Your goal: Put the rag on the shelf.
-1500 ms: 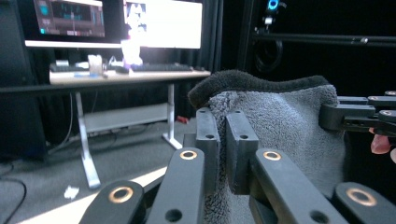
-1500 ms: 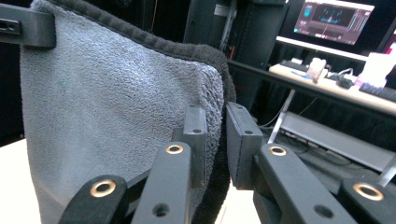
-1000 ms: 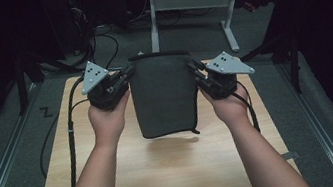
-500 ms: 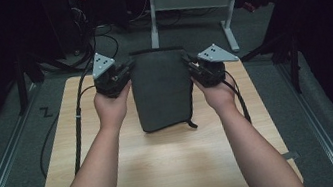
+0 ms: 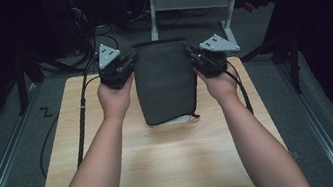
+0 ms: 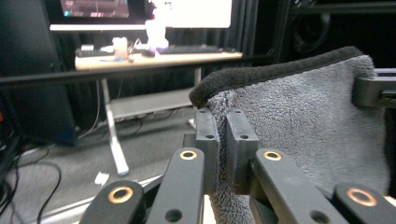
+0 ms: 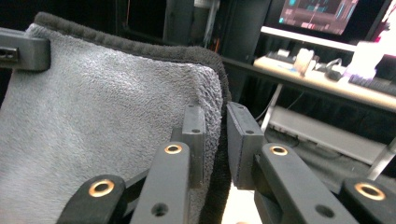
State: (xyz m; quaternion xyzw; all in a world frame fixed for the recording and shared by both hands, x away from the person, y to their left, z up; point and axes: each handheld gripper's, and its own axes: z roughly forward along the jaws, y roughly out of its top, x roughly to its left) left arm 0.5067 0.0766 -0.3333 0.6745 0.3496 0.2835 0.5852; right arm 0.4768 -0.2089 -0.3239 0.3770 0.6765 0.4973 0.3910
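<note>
The towel hides the tabletop beneath it, and its lower hem hides a pale scrap at the near edge, too little showing to name; in the left gripper view the towel runs off the right and bottom edges; in the right gripper view, off the left and bottom; the far desk's clutter is blurred.

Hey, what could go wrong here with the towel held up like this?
Each gripper, left and right, pinches only a top corner of the grey towel, so a corner might slip out. Its lower edge already rests on the table, so lowering further may bunch or fold it unevenly.
</note>
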